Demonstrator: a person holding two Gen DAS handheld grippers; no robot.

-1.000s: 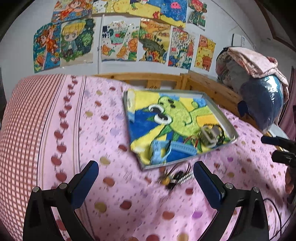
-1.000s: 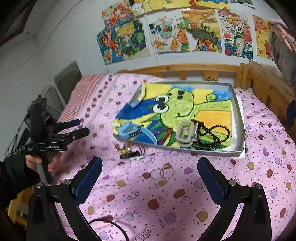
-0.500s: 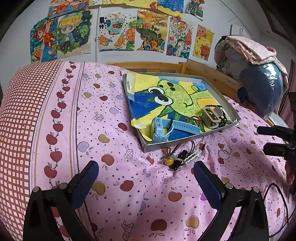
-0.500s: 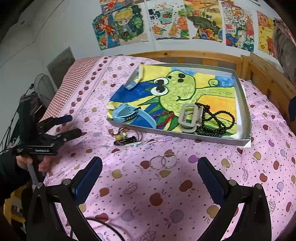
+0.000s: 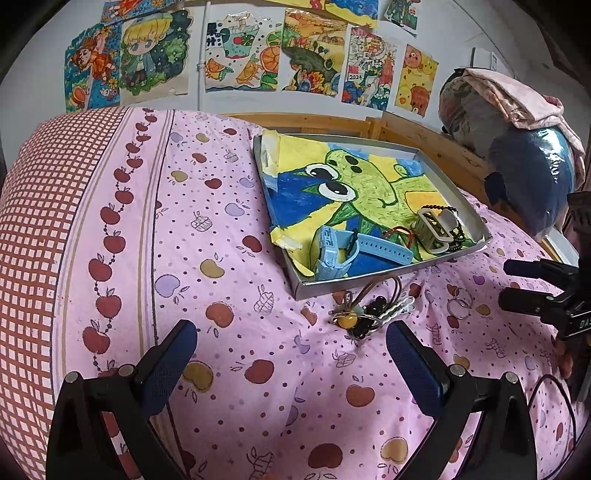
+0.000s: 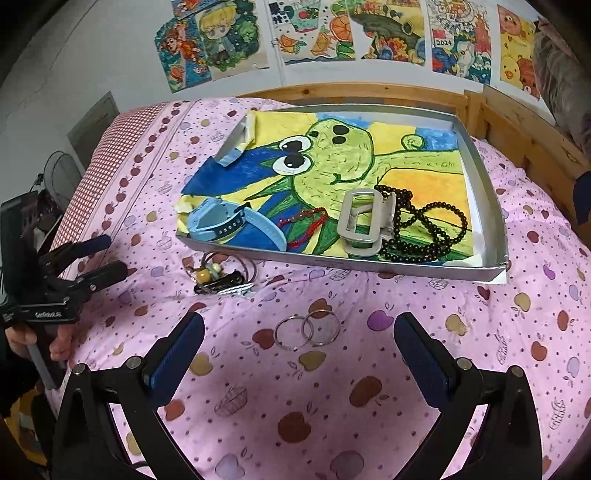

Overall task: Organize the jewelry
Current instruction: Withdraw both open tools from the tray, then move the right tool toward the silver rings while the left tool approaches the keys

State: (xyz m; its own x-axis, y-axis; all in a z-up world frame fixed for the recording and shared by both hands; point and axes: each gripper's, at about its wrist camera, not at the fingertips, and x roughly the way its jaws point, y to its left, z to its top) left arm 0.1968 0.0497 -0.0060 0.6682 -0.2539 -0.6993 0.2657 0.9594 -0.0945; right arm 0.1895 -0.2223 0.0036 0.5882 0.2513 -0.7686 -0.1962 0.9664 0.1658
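A shallow grey tray (image 6: 484,177) (image 5: 439,173) lined with a frog drawing lies on the pink bed. In it are a blue watch (image 6: 229,223) (image 5: 332,251), a red cord (image 6: 308,225), a grey hair claw (image 6: 364,221) (image 5: 434,229) and a black bead necklace (image 6: 428,229). On the bedspread in front of the tray lie a tangle of hair ties and clips (image 6: 221,275) (image 5: 369,312) and two metal rings (image 6: 306,328) (image 5: 460,306). My right gripper (image 6: 297,350) is open, just short of the rings. My left gripper (image 5: 288,354) is open, short and left of the tangle.
A wooden bed frame (image 6: 517,122) runs behind the tray. A blue cushion with pink cloth (image 5: 528,177) sits at the far right in the left wrist view. Drawings (image 6: 332,33) hang on the wall. A hand (image 6: 40,339) holds the left gripper's handle.
Both grippers have come lower and closer to the bedspread. The rings and the tangle now lie nearer to the fingertips. Nothing on the bed has moved.
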